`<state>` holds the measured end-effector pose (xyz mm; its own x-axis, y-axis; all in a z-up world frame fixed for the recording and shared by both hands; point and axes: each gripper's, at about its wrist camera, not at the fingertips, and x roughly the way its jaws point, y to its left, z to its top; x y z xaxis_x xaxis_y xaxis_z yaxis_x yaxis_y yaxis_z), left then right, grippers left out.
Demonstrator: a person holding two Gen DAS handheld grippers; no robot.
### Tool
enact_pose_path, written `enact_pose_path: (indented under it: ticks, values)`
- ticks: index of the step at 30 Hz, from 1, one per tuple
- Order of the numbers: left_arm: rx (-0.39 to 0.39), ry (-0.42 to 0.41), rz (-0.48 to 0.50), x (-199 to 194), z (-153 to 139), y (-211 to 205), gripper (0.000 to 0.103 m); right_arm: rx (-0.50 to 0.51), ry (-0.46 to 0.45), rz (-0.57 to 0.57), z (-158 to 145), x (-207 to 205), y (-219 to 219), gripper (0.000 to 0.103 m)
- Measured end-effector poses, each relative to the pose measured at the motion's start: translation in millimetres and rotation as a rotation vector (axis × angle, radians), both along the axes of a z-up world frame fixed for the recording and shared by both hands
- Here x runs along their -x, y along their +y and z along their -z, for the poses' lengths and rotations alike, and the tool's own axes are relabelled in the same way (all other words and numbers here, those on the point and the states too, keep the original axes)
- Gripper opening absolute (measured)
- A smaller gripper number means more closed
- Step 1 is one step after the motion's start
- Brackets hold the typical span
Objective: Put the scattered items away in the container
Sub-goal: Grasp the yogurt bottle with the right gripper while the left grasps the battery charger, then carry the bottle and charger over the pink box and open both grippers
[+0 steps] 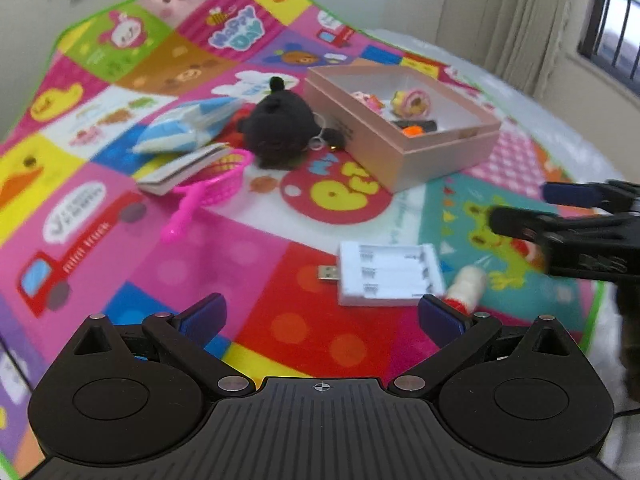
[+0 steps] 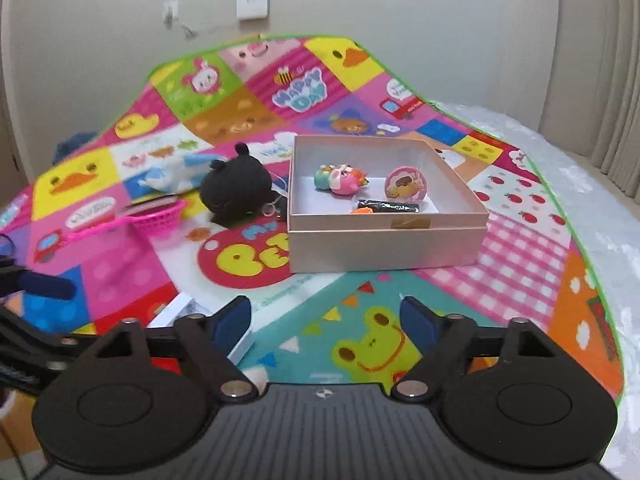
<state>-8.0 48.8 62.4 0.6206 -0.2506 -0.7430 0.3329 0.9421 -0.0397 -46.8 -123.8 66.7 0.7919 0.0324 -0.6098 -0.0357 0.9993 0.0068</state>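
Observation:
The pink cardboard box point(image 1: 416, 160) point(image 2: 384, 240) stands open on the play mat and holds a round badge point(image 2: 404, 184), a squishy toy point(image 2: 342, 178) and a dark wrapper. My left gripper point(image 1: 322, 314) is open and empty, low over the mat. A white battery charger point(image 1: 390, 276) lies just ahead of its right finger, with a small white-and-red toy point(image 1: 466, 286) beside it. My right gripper point(image 2: 325, 320) is open and empty over the frog square, in front of the box. A black plush point(image 1: 280, 132) point(image 2: 236, 192) lies left of the box.
A pink net basket point(image 1: 216, 184) point(image 2: 160, 220), a thin booklet point(image 1: 180, 168) and a blue striped pouch point(image 1: 180, 132) lie left of the plush. The colourful mat point(image 2: 520, 248) covers a bed beside a wall, with curtains point(image 1: 520, 20) on the right.

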Motion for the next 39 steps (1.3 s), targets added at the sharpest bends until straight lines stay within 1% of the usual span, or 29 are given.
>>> enact_pose_path:
  ticks: [2,3,5,7,8,9,10,12,14,16,18,20,21,23,25,29,32,35,39]
  values:
    - [-0.031,-0.001,-0.069,-4,0,7,0.103,-0.023,0.016,-0.049,10,8,4,0.084]
    - [-0.035,0.004,-0.113,-8,0,13,0.103,-0.014,0.025,-0.083,16,10,9,0.084]
    - [-0.031,0.011,-0.192,-13,-1,25,0.103,0.036,0.028,-0.137,28,11,24,0.080]
    - [-0.002,0.012,-0.232,-17,-2,34,0.103,0.054,0.035,-0.180,36,7,34,0.073]
    - [0.021,0.012,-0.238,-18,-3,36,0.103,0.062,0.045,-0.193,39,4,38,0.069]
    - [0.050,0.010,-0.235,-18,-2,38,0.103,0.075,0.059,-0.201,41,1,41,0.052]
    - [0.082,0.010,-0.225,-18,-2,38,0.103,0.084,0.079,-0.207,43,-2,42,0.043]
    - [0.128,0.010,-0.190,-18,0,34,0.103,0.063,0.077,-0.186,40,0,36,0.043]
    - [0.141,-0.002,-0.140,-17,3,23,0.103,0.032,0.040,-0.111,33,7,20,0.043]
    - [0.115,-0.023,-0.078,-15,8,6,0.103,-0.005,0.005,0.008,28,15,-4,0.043]
    - [0.070,-0.057,-0.003,-8,12,-17,0.103,-0.007,-0.035,0.119,29,19,-24,0.043]
    - [0.017,-0.117,0.051,-1,12,-39,0.103,-0.002,-0.058,0.182,31,20,-36,0.043]
    - [-0.011,-0.149,0.054,1,11,-48,0.103,-0.018,-0.066,0.203,31,20,-41,0.043]
    - [-0.049,-0.193,0.041,1,10,-61,0.103,-0.056,-0.083,0.222,34,20,-47,0.043]
    - [-0.064,-0.198,0.035,-3,15,-70,0.103,-0.065,-0.077,0.219,39,20,-47,0.043]
    - [-0.086,-0.128,0.045,-10,35,-74,0.103,-0.083,-0.075,0.208,41,18,-49,0.043]
    - [-0.113,-0.106,0.055,-11,45,-75,0.103,-0.104,-0.062,0.209,43,16,-51,0.043]
    - [-0.093,-0.105,0.050,-13,46,-74,0.103,-0.110,-0.053,0.204,45,16,-49,0.043]
    - [-0.062,-0.091,0.049,-20,50,-72,0.103,-0.086,-0.058,0.183,45,17,-43,0.043]
